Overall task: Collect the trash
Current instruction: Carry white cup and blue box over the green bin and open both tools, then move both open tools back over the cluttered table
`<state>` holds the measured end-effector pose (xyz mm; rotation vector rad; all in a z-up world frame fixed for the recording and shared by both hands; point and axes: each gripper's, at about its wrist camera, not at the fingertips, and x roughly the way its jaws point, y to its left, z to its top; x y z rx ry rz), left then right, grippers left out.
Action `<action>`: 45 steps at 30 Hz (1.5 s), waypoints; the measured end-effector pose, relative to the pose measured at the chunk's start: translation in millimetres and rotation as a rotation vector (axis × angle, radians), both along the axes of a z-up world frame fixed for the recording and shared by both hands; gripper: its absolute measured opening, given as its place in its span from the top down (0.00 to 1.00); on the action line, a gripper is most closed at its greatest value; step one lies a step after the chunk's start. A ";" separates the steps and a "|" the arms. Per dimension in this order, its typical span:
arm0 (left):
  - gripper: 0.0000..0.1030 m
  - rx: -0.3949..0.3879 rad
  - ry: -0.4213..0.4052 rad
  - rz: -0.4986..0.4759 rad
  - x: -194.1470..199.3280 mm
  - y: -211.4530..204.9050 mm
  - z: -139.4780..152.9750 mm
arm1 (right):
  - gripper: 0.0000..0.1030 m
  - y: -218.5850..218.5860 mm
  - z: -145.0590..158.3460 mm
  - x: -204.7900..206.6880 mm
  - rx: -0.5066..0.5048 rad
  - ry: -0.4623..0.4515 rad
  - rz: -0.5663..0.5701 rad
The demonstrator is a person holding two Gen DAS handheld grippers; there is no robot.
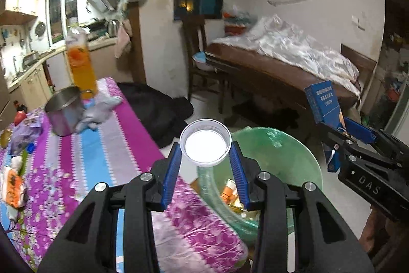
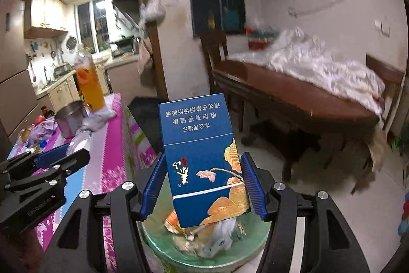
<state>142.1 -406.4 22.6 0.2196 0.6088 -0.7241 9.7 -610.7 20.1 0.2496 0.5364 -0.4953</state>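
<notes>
The left hand-held gripper (image 1: 205, 157) is clamped on a white plastic lid (image 1: 205, 142), which sits between its blue pads with the hollow side facing the camera. The right hand-held gripper (image 2: 202, 183) is clamped on a blue cigarette box (image 2: 202, 157), held upright with its printing upside down. Both pieces of trash are in the air, and directly below and in front of each hand-held gripper is the green trash bin (image 1: 294, 160), lined with a thin green bag.

The task seems to be in the middle. Inside the bin there is already some trash: an orange and white wrapper and crumpled white paper show under the box in the right wrist view. The lid and the box are not yet dropped; releasing them over the bin is probably the next step.

To the left of the left hand-held gripper, the desk (image 1: 122, 145) with the pink flowered cloth carries more things: a metal pot (image 1: 64, 117), a tall bottle of orange drink (image 1: 81, 65), a grey crumpled rag (image 1: 98, 111) and several wrappers (image 1: 14, 186) at the far left edge. Some of these may also be trash to collect, but which ones cannot be told.
</notes>
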 end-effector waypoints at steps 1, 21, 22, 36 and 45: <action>0.64 0.009 0.012 -0.007 1.1 -6.1 -3.6 | 0.42 -7.5 -4.8 0.8 0.017 0.021 -0.007; 0.64 0.181 0.160 -0.066 26.0 -70.1 -59.2 | 0.42 -66.9 -81.3 33.0 0.257 0.209 -0.060; 0.64 0.181 0.158 -0.064 25.8 -69.8 -58.6 | 0.42 -65.6 -81.5 33.5 0.256 0.208 -0.061; 0.63 0.172 0.136 -0.064 22.0 -76.2 -51.8 | 0.40 -65.0 -74.6 33.3 0.242 0.209 -0.061; 0.37 0.167 0.123 -0.040 26.5 -72.8 -50.0 | 0.27 -68.1 -68.9 21.0 0.236 0.164 -0.093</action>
